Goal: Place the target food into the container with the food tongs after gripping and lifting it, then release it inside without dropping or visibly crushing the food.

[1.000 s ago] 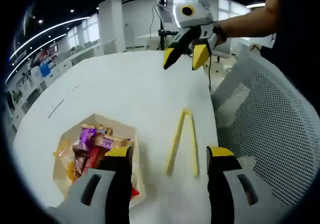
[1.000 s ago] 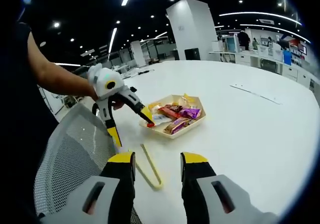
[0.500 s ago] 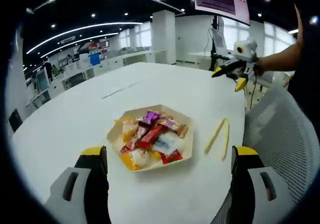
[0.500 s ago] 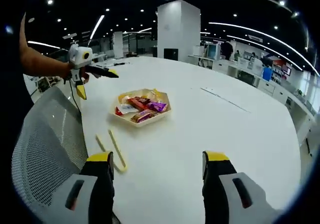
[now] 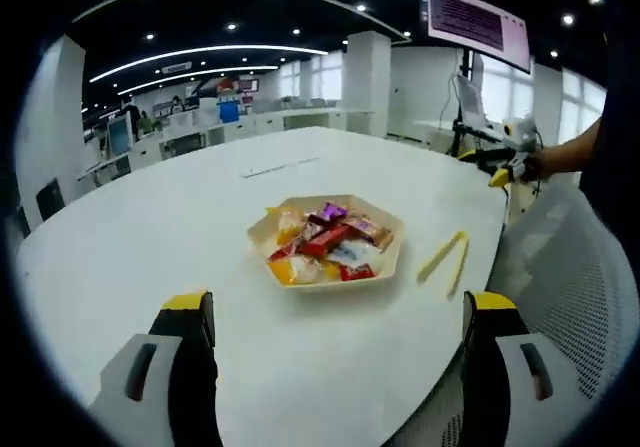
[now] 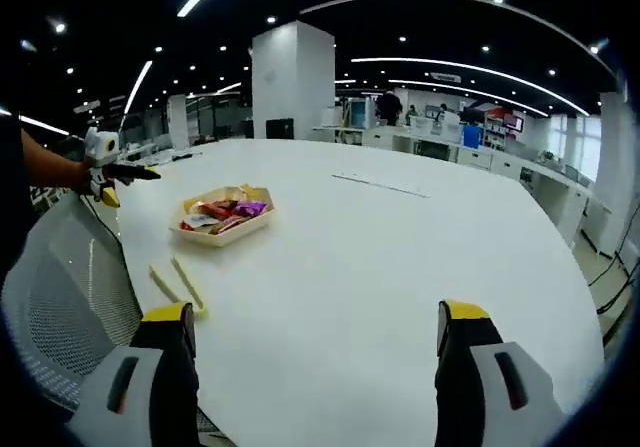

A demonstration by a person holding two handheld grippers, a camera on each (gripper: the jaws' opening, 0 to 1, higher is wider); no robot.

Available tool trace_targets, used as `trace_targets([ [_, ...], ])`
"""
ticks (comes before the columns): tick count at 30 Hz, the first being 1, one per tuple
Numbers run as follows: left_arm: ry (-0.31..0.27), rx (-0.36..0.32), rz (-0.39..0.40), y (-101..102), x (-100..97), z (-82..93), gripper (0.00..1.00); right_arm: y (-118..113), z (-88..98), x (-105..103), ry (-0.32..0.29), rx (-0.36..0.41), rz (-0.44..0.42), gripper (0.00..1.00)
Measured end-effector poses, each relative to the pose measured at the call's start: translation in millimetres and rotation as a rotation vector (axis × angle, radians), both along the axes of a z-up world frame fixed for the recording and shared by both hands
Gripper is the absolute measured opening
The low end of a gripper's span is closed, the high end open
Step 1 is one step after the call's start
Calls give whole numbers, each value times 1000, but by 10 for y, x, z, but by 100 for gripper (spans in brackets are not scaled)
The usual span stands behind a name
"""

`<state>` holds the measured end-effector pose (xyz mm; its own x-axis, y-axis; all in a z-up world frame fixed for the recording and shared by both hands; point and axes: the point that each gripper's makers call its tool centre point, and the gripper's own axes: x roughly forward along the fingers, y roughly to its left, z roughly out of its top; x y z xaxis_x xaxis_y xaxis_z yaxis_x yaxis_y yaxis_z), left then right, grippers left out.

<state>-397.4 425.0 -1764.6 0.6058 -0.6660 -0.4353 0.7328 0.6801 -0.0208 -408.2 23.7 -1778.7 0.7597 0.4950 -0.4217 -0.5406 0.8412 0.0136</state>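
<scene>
Both tools [image 5: 335, 312] [image 6: 315, 327] held wide-jawed above the table [image 6: 380, 247].

Table: a big, round-edged white table [image 5: 150, 237] [image 6: 380, 267].
Tray: a pale six-sided tray [image 5: 390, 262] [image 6: 255, 223] sits on the table, full of wrapped snacks [image 5: 325, 247] [image 6: 222, 211].
Tongs: yellow tongs [image 5: 445, 257] [image 6: 178, 285] lie flat on the table near the tray, not touching it, close to the table's edge.
</scene>
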Motion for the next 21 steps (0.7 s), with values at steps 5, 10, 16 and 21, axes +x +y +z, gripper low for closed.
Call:
trace_targets([
  [5, 0, -3, -3, -22, -9, -18, 100, 37, -1, 31, 10, -15, 16, 100],
  [10, 4, -11, -2, -32, -8, -14, 100, 56, 32, 46, 7, -10, 21, 100],
  [16, -3, -12, -9, -69, -11, 2, 100, 81, 42, 53, 9, -11, 26, 100],
  [21, -1, -13, -5, -71, -10, -6, 100, 95, 64, 71, 9, -9, 31, 100],
])
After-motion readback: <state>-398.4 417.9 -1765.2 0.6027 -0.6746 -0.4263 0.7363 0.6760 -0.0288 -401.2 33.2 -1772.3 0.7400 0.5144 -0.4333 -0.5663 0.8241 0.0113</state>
